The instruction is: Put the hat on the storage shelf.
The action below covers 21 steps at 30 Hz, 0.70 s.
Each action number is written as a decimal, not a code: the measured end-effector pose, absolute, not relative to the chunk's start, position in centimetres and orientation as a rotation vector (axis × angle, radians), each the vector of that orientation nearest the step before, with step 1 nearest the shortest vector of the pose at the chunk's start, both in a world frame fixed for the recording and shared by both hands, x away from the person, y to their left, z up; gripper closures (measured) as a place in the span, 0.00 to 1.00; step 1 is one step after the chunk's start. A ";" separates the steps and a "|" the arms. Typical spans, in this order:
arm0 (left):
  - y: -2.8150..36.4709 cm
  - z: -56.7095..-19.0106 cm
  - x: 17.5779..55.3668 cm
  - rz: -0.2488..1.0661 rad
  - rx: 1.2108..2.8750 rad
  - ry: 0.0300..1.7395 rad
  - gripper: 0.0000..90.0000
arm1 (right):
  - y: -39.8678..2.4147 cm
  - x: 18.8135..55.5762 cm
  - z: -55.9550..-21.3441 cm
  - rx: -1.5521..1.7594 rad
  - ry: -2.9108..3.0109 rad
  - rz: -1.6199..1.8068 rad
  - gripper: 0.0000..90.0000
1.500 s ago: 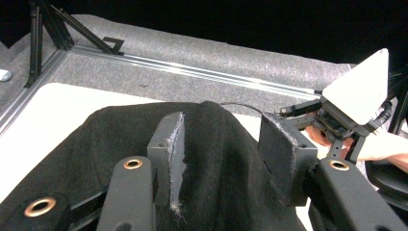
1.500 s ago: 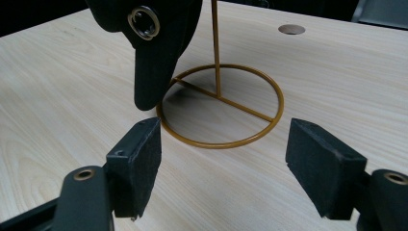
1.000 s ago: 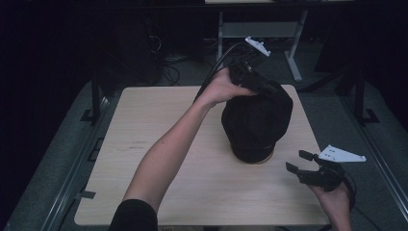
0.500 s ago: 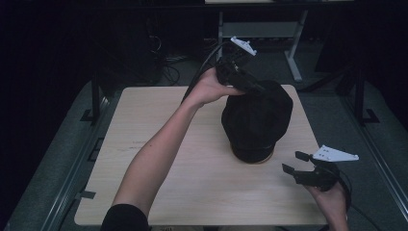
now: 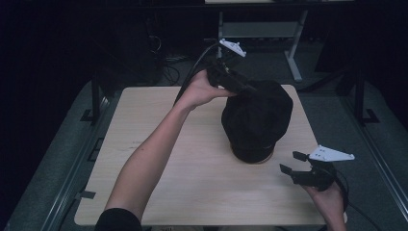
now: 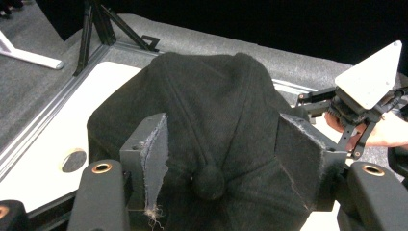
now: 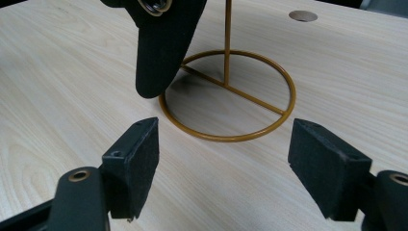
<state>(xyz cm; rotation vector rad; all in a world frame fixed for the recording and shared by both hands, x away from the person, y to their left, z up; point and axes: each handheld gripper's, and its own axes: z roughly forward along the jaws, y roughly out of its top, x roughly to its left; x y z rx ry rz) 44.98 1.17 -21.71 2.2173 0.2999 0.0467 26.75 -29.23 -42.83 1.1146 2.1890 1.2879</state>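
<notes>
Black cap (image 5: 257,120), gold wire stand (image 7: 227,94), unlabelled

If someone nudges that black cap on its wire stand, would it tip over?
Probably it would wobble: the black cap sits high on a thin gold stand with one slim post. The wide ring base likely helps. The soft fabric would probably dent rather than slide.

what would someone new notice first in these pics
Most likely the black cap sitting on a gold wire stand right of the middle of the pale wooden table. The left gripper is at the cap's far side, its jaws having just been opening, with the crown and its button between them. The right gripper hovers open near the table's front right corner, aimed at the stand's ring base.
</notes>
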 end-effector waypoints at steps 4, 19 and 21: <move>1.9 -22.1 44.8 0.050 2.203 0.314 0.39 | -29.1 26.8 -42.8 1.111 2.194 1.281 0.29; 5.5 -23.7 44.2 0.065 2.192 0.382 0.38 | -28.2 27.0 -42.8 1.086 2.212 1.251 0.27; 5.9 -23.9 44.2 0.063 2.192 0.392 0.38 | -28.1 27.0 -42.9 1.088 2.212 1.250 0.27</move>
